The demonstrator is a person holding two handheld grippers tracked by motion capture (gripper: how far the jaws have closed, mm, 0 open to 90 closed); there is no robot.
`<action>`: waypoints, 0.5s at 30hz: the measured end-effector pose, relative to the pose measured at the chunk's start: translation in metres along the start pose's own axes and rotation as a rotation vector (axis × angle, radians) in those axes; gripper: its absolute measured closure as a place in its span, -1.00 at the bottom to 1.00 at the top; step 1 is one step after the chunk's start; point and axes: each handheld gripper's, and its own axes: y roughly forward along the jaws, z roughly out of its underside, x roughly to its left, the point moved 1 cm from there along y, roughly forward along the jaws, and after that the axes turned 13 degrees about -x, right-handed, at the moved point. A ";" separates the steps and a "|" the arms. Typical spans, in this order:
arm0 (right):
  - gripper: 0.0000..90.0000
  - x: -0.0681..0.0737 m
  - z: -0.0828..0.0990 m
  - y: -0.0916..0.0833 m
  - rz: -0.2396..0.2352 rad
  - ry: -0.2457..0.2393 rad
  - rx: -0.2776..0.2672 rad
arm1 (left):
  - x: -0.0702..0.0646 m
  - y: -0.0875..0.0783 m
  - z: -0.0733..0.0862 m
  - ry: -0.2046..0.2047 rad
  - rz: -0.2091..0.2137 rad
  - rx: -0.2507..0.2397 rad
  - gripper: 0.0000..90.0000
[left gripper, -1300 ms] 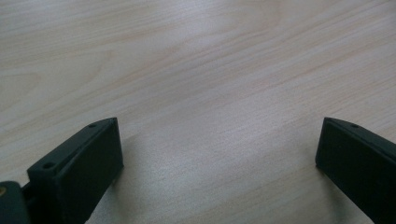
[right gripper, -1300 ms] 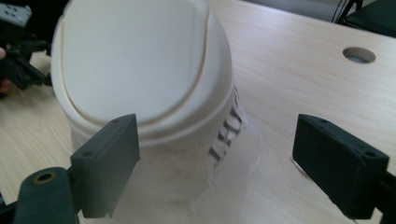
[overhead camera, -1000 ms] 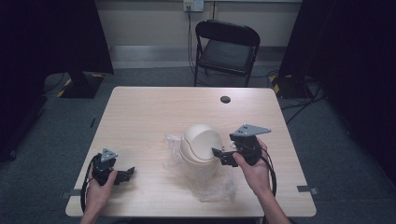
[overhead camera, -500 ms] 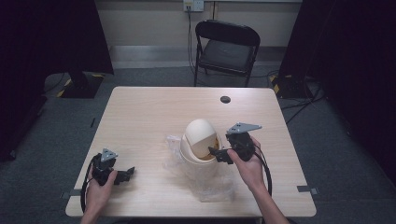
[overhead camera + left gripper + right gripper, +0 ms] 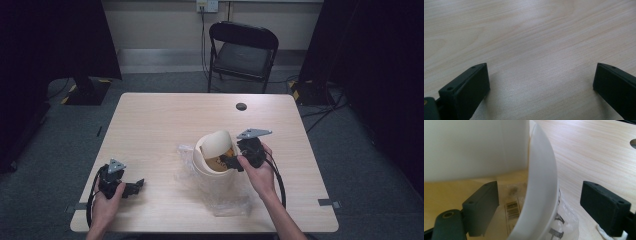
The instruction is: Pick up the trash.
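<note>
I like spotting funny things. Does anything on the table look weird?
Yes. The cream plastic bucket has its round lid tipped up on edge instead of lying flat, and it stands on a crumpled clear plastic bag. The right gripper straddles its rim.

The tub stands right of the table's middle on a crumpled bag that spreads toward the near edge. The right gripper straddles the tub's wall, one jaw inside. The far half lies bare but for a small black disc. Around the left gripper, at the near left corner, bare wood lies between its spread jaws.
</note>
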 end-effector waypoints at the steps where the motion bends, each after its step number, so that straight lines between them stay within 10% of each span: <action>1: -0.66 0.001 0.000 0.000 0.001 -0.002 -0.007 | 0.000 0.000 0.000 0.000 0.000 0.000 -1.00; 15: -0.66 0.004 -0.003 -0.014 -0.013 -0.014 -0.026 | 0.000 0.000 0.000 0.000 0.000 0.000 -1.00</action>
